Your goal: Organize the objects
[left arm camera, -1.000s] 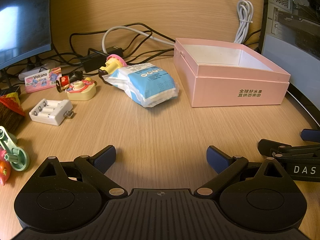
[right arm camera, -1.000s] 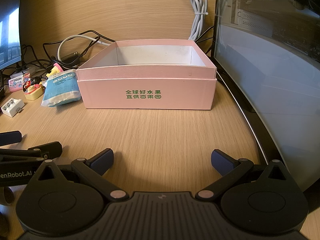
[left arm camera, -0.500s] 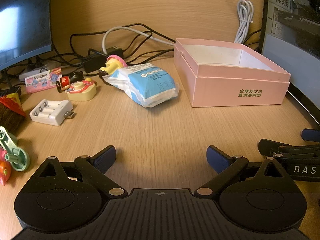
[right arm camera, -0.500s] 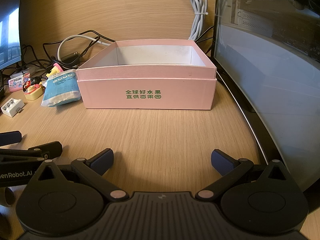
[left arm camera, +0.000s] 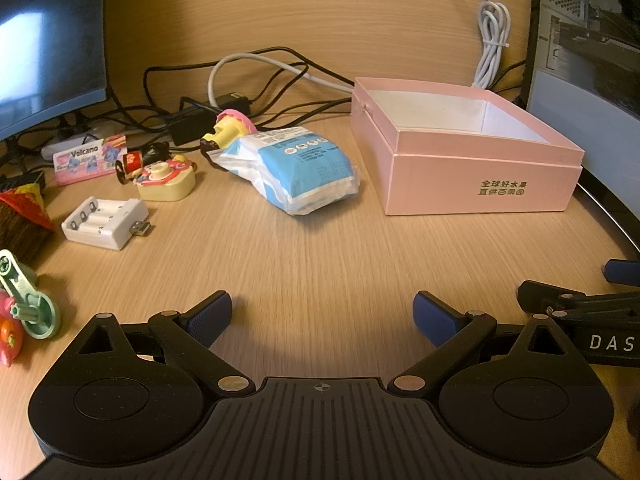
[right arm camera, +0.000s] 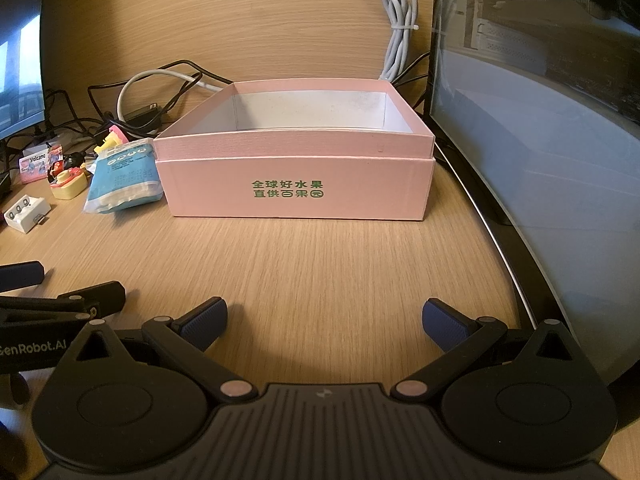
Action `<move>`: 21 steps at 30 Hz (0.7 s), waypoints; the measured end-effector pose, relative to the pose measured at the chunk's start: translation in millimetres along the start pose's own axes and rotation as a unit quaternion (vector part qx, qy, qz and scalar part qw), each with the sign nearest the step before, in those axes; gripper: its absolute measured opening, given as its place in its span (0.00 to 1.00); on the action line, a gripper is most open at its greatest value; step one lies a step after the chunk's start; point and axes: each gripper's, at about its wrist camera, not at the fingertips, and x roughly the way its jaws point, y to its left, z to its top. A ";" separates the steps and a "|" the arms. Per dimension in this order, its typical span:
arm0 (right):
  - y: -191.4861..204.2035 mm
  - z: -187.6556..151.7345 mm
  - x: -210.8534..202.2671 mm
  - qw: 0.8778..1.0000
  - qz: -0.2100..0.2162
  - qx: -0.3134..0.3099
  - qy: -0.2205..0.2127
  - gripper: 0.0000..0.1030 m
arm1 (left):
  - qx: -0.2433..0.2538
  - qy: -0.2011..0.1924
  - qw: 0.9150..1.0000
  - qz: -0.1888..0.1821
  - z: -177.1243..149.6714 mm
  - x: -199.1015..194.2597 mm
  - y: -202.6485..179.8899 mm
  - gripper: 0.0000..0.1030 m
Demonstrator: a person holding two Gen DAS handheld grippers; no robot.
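Note:
An open pink box (left arm camera: 476,172) with green print stands on the wooden desk, its inside empty as far as I can see; it is straight ahead in the right wrist view (right arm camera: 296,188). Left of it lie a blue and white pouch (left arm camera: 296,172), a yellow and pink toy (left arm camera: 228,130), a cream toy camera (left arm camera: 166,180), a white battery charger (left arm camera: 104,222) and a pink Volcano pack (left arm camera: 90,158). My left gripper (left arm camera: 322,314) is open and empty, low over the desk. My right gripper (right arm camera: 324,318) is open and empty, in front of the box.
Cables (left arm camera: 248,80) lie along the back wall. A monitor (left arm camera: 48,40) stands at the left, a computer case (right arm camera: 540,100) close to the box's right. A green and pink toy (left arm camera: 24,308) and a red and brown object (left arm camera: 20,216) sit at the left edge.

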 end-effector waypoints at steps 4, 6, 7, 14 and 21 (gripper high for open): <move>-3.1 -1.0 -1.8 1.000 0.004 -0.003 0.006 1.00 | -0.001 0.000 1.000 0.003 0.2 -0.2 -1.8 0.97; -5.0 1.4 -2.3 1.000 0.013 -0.010 0.016 1.00 | -0.001 0.001 1.000 0.006 0.0 -0.4 -3.0 0.97; -3.9 3.3 -0.7 1.000 0.019 -0.015 0.020 1.00 | -0.002 0.000 1.000 0.009 -0.2 -0.8 -3.8 0.97; -4.7 3.5 -3.1 0.999 0.029 -0.026 0.032 1.00 | -0.015 0.001 1.000 0.018 -1.7 -2.2 -2.7 0.97; -3.7 3.7 -4.0 0.999 0.023 -0.020 0.039 1.00 | -0.016 0.022 1.000 0.001 0.5 -7.9 10.1 0.95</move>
